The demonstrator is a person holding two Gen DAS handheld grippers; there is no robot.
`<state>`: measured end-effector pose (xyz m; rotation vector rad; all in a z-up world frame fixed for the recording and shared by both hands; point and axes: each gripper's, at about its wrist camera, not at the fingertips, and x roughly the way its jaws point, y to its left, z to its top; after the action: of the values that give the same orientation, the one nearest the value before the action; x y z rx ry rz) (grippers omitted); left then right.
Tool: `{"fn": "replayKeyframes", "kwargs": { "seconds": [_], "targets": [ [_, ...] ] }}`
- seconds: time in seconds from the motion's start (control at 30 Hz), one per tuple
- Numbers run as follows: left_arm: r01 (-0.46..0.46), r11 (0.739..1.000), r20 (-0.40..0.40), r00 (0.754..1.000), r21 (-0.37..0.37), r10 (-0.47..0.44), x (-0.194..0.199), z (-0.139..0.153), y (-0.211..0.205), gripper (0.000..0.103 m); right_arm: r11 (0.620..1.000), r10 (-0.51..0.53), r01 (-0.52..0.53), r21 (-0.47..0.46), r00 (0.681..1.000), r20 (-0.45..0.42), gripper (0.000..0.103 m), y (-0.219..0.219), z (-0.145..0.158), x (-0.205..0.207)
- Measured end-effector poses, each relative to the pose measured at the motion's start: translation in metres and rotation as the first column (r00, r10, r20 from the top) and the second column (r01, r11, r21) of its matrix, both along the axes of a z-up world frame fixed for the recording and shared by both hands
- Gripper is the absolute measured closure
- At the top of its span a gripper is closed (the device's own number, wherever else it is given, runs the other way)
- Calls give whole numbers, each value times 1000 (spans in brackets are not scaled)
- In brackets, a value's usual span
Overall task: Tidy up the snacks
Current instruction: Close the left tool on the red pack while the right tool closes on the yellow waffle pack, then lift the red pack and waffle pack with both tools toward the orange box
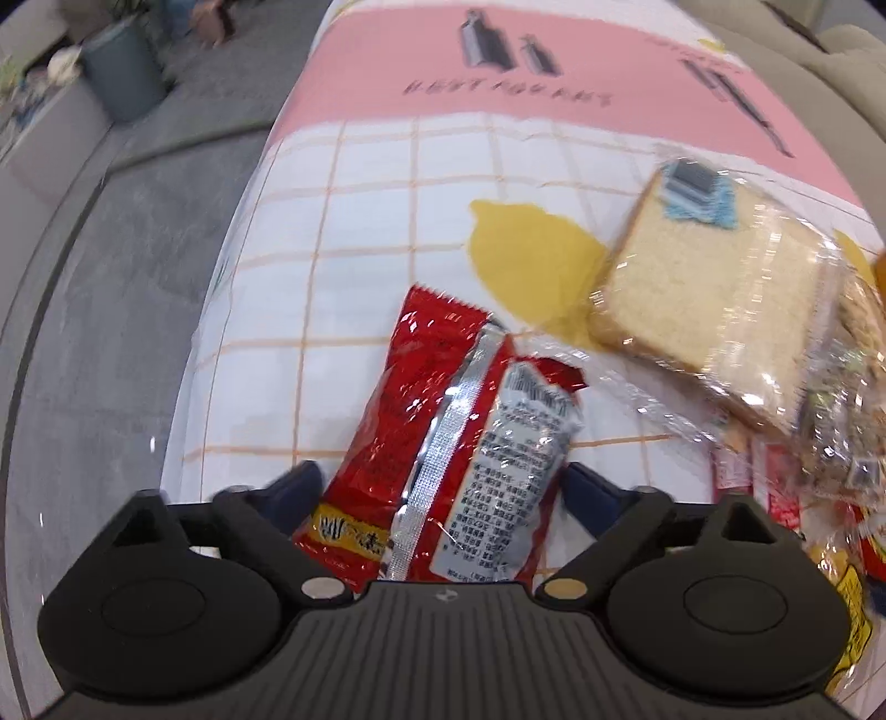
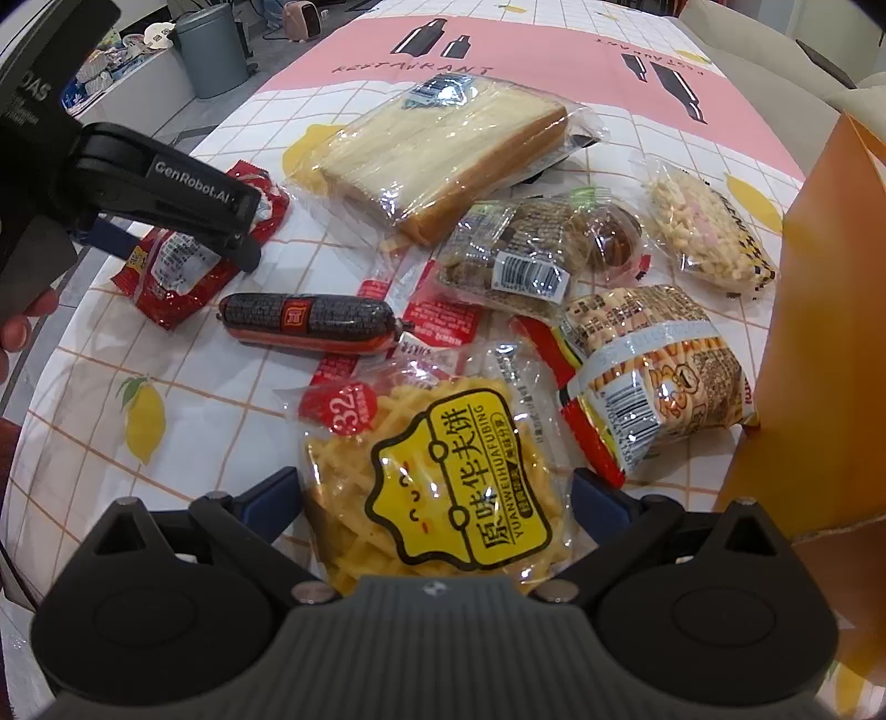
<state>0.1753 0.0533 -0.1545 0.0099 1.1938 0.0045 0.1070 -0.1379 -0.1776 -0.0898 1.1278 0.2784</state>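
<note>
A red snack packet (image 1: 421, 376) with a silver seam sits between the blue fingers of my left gripper (image 1: 443, 482), which press its edges. In the right wrist view the same gripper (image 2: 177, 249) is over the red packet (image 2: 166, 288) near the table's left edge. My right gripper (image 2: 434, 487) stands open, its fingers on either side of a clear waffle packet (image 2: 454, 432) with a yellow label that lies flat on the tablecloth. Wrapped sliced bread (image 2: 443, 149) lies further back; the left wrist view shows the bread (image 1: 714, 288) blurred.
A dark sausage (image 2: 310, 321), a brown cake pack (image 2: 515, 249), a stick-biscuit bag (image 2: 659, 365) and a puffed-rice pack (image 2: 709, 232) lie on the tablecloth. An orange box (image 2: 819, 332) stands at the right. A grey bin (image 2: 213, 50) stands on the floor beyond the left edge.
</note>
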Motion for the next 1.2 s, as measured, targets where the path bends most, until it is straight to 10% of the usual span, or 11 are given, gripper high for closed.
{"fn": "replayKeyframes", "kwargs": {
  "seconds": [0.63,1.2],
  "targets": [
    [82,997,54,995,1,-82,-19,17,-10,15,999,23,-21,-27,999,48,27,-4,12,-10],
    [191,981,187,966,-40,-181,-79,113,-51,14,993,-72,49,108,974,217,27,-31,101,-50]
  ]
}}
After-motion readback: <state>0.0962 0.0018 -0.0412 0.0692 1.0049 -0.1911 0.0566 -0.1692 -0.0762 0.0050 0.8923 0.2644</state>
